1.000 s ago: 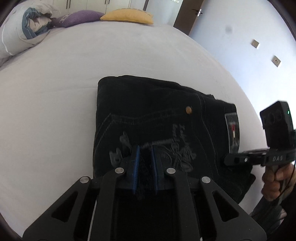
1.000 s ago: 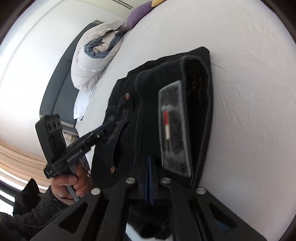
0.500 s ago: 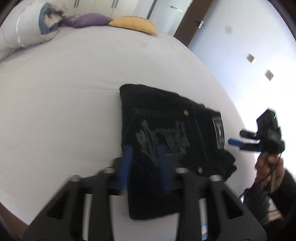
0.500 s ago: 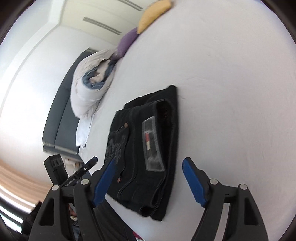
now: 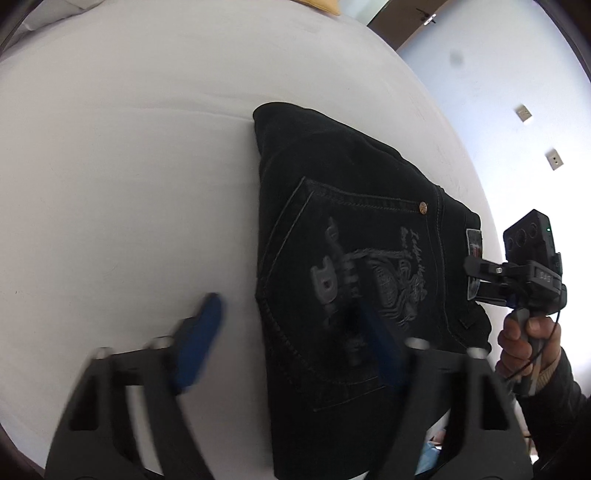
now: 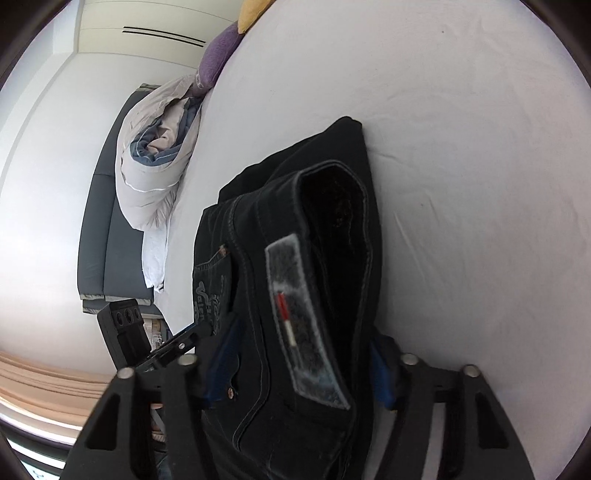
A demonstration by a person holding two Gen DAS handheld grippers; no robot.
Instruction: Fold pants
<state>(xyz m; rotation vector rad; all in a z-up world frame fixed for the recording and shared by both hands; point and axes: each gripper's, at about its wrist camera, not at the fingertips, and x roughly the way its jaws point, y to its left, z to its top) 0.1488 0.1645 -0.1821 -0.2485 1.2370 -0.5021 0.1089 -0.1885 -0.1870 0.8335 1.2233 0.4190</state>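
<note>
Black jeans (image 5: 343, 236) lie folded in a compact rectangle on the white bed, back pocket with grey embroidery facing up. My left gripper (image 5: 291, 339) is open, its blue pads spread over the near left edge of the pants. In the right wrist view the jeans (image 6: 314, 277) show their waistband end with a grey label. My right gripper (image 6: 303, 365) is open, with its pads on either side of the waistband end. The right gripper also shows in the left wrist view (image 5: 487, 280) at the label side.
The white bed sheet (image 5: 129, 166) stretches around the pants. A rolled white duvet (image 6: 155, 158), a purple pillow (image 6: 218, 55) and a yellow pillow (image 6: 251, 14) lie at the head of the bed. A grey couch (image 6: 110, 236) stands beside the bed.
Both grippers were shut on the jeans one second ago. They opened and pulled back, then came in close again, open, over the folded pants.
</note>
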